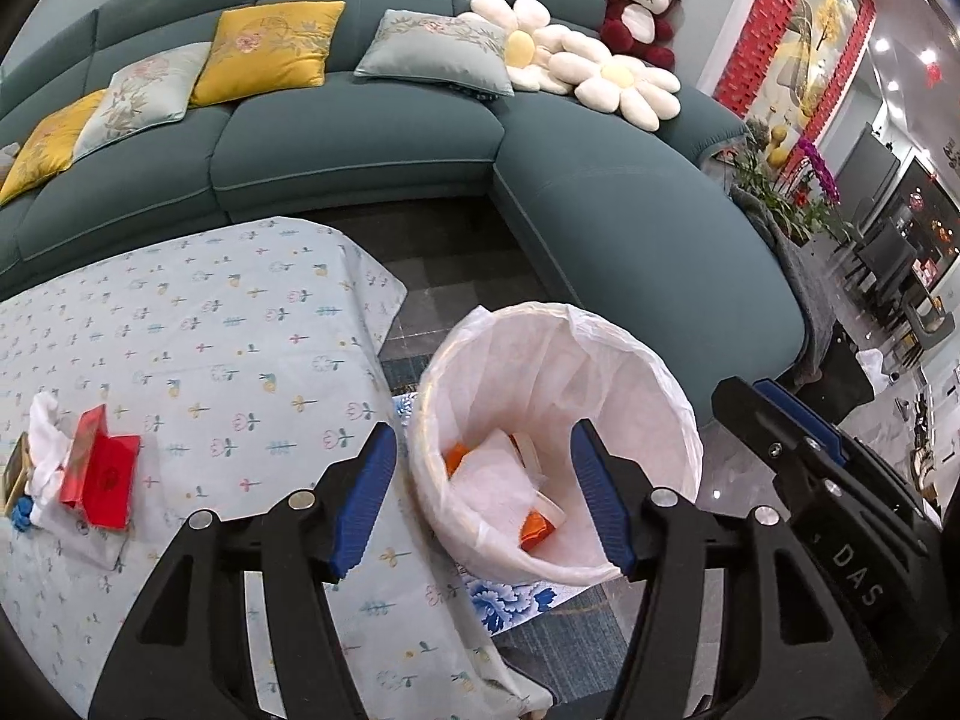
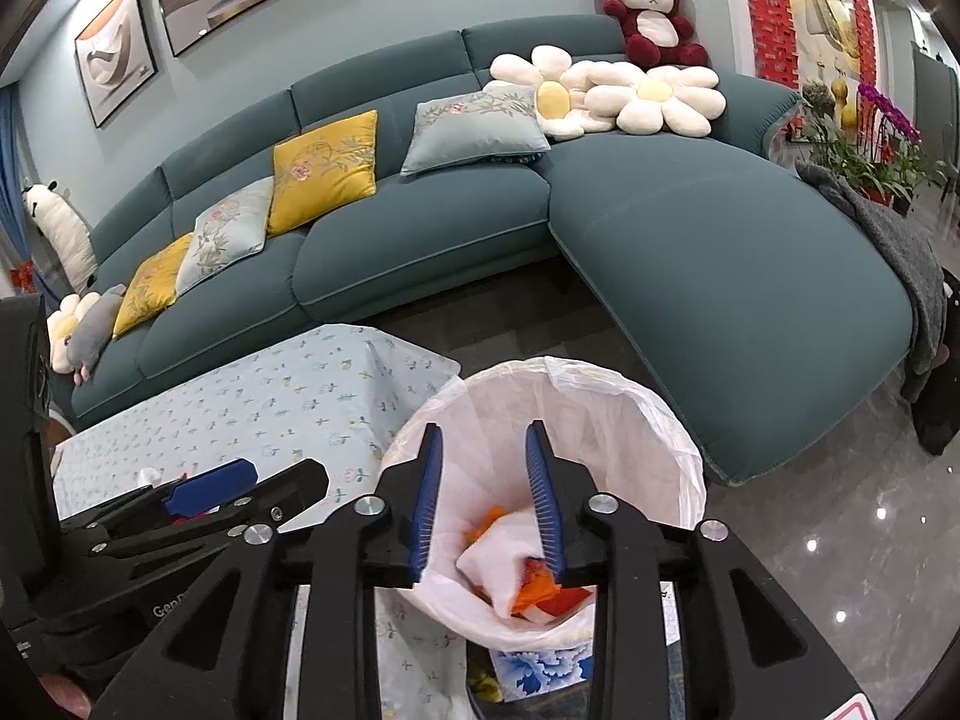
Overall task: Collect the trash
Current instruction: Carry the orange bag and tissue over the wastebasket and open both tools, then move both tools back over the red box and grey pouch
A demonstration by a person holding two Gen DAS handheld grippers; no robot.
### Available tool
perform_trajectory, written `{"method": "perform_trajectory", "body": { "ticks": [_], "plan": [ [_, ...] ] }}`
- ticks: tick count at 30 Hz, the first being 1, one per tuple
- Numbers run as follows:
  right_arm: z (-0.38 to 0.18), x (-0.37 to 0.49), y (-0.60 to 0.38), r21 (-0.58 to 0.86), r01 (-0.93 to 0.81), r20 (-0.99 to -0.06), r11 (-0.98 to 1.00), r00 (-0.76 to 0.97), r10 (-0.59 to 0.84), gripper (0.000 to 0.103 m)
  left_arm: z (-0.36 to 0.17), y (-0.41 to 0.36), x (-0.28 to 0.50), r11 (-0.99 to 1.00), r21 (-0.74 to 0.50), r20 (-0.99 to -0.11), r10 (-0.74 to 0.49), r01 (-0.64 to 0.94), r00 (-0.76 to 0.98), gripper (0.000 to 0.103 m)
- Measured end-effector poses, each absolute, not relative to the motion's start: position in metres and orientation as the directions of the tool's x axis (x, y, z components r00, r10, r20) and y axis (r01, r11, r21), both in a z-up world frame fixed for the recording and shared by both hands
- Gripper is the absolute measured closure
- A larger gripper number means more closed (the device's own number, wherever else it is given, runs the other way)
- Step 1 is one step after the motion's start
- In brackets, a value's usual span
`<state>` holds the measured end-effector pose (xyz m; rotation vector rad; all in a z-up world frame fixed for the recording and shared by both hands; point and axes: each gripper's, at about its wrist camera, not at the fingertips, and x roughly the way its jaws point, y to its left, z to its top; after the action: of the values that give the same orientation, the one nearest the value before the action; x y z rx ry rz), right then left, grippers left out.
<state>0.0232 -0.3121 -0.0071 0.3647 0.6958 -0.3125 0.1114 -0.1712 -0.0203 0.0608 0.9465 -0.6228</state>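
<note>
White-lined bin (image 1: 558, 450) sits below both parted hand-held grippers (image 1: 483, 498)

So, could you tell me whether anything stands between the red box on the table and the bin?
Nothing visible does. The red box lies on the table, the bin stands beside the table's edge with its mouth open, and only bare tablecloth lies between them.

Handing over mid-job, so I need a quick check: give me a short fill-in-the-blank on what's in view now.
1. The bin is lined with a ____ bag.
2. The red box lies on the ____ tablecloth.
3. Between the right gripper fingers there is ____.
4. The bin stands beside a teal ____.

Missing words: white; floral; nothing; sofa
</note>
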Motion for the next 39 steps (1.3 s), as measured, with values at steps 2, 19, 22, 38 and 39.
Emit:
{"method": "perform_trajectory", "body": {
  "ticks": [2, 19, 22, 38, 39],
  "plan": [
    [-0.002, 0.023, -0.305, 0.218, 0.386, -0.663, 0.896, 0.732, -0.154, 0.067, -0.016, -0.162, 0.111, 0.831, -0.220, -0.768, -0.471, 0.511, 0.434, 0.045],
    [0.023, 0.033, -0.217, 0.195, 0.263, -0.645, 0.945, 0.760, -0.078, 0.066, 0.008, -0.057, 0.113, 0.894, -0.242, -0.737, -0.422, 0.377, 0.528, 0.045],
    [0.025, 0.038, -0.198, 0.187, 0.239, -0.645, 0.953, 0.761, -0.064, 0.066, 0.010, -0.036, 0.115, 0.905, -0.242, -0.735, -0.407, 0.350, 0.543, 0.045],
    [0.019, 0.068, -0.096, 0.151, 0.110, -0.676, 0.982, 0.737, 0.022, 0.065, -0.003, 0.083, 0.125, 0.948, -0.263, -0.747, -0.317, 0.178, 0.584, 0.044],
    [0.017, 0.071, -0.089, 0.151, 0.099, -0.681, 0.984, 0.732, 0.031, 0.065, -0.006, 0.092, 0.126, 0.949, -0.268, -0.750, -0.312, 0.163, 0.583, 0.043]
  ]
}}
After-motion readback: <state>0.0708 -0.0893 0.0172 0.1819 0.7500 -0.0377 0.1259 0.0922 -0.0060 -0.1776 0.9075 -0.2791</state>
